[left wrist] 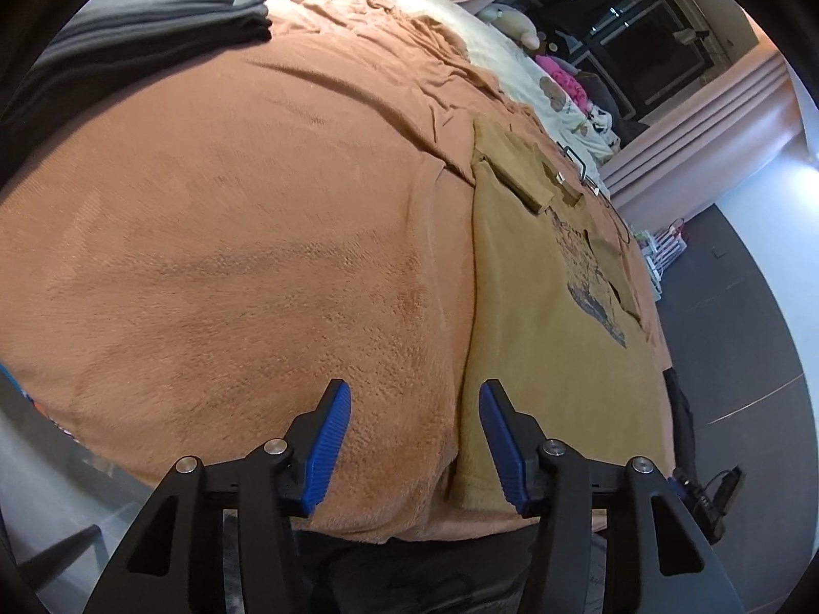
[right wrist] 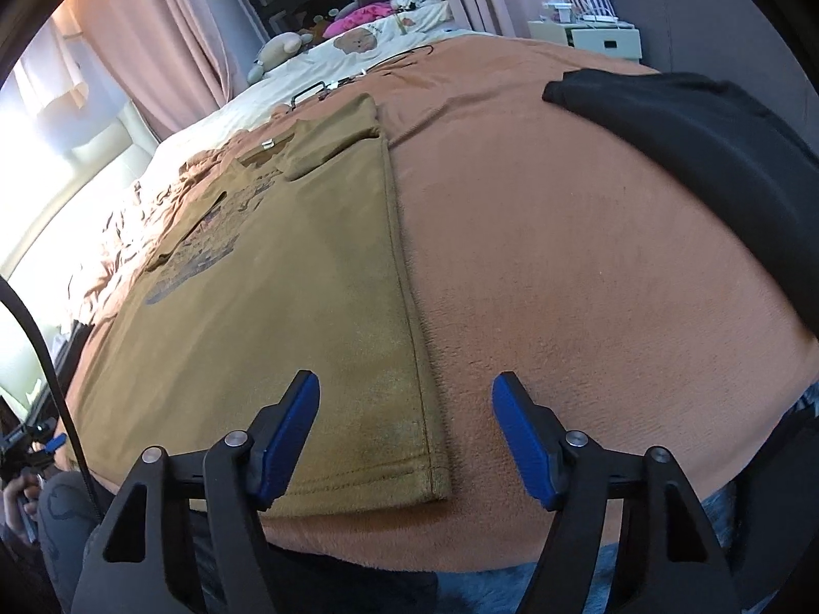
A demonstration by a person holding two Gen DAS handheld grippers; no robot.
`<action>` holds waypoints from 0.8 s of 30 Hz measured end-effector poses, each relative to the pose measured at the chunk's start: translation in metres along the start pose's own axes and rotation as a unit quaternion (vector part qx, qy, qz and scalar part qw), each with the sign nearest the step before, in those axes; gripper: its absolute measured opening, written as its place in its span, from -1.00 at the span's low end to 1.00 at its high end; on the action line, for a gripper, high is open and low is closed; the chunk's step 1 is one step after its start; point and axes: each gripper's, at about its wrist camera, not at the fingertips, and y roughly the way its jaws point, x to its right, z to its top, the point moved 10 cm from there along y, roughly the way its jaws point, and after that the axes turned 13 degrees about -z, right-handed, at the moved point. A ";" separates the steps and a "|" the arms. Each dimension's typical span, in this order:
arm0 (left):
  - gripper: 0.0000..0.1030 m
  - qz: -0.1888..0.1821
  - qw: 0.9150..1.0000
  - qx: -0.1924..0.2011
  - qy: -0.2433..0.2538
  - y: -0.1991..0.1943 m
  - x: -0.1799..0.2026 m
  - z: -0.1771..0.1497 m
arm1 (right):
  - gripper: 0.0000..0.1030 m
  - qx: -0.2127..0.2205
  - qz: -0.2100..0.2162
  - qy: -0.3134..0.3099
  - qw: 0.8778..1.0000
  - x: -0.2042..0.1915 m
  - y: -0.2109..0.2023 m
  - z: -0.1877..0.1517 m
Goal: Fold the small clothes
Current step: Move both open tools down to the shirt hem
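Note:
A mustard-brown T-shirt (left wrist: 542,307) (right wrist: 286,297) with a printed picture lies flat on the orange blanket (left wrist: 230,256) (right wrist: 563,256), both side parts folded inward over the print. My left gripper (left wrist: 414,394) hovers open above the shirt's left bottom corner, its blue fingers (left wrist: 332,440) holding nothing. In the right wrist view my right gripper (right wrist: 407,389) is open over the shirt's right bottom corner, straddling the side edge, with nothing between its fingers (right wrist: 527,440).
A stack of folded grey clothes (left wrist: 153,5) rests at the blanket's far left. A black garment (right wrist: 691,133) lies at the right. Plush toys (right wrist: 281,46), clothes hangers (right wrist: 312,92), curtains and a white nightstand (right wrist: 588,36) are beyond the bed.

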 end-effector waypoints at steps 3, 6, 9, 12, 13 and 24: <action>0.06 0.001 1.000 -0.009 -0.012 0.006 -0.003 0.002 | 0.34 -0.005 0.007 0.003 1.000 0.002 0.001 0.000; 0.06 -0.014 0.999 -0.018 -0.028 0.013 0.000 0.002 | 0.34 -0.011 0.012 0.008 1.000 0.006 0.003 0.000; 0.05 -0.030 0.999 -0.023 -0.024 0.017 0.011 -0.002 | 0.34 -0.012 0.017 0.013 1.000 0.007 0.001 0.000; 0.05 -0.048 0.998 -0.029 -0.013 0.021 0.026 -0.006 | 0.34 -0.012 0.018 0.013 1.000 0.004 0.001 -0.001; 0.05 -0.052 0.998 -0.033 -0.010 0.023 0.030 -0.007 | 0.34 -0.013 0.020 0.013 1.000 0.005 0.001 0.000; 0.04 -0.053 0.996 -0.064 -0.032 0.049 0.022 -0.015 | 0.34 -0.014 0.024 0.018 0.999 0.001 -0.001 -0.005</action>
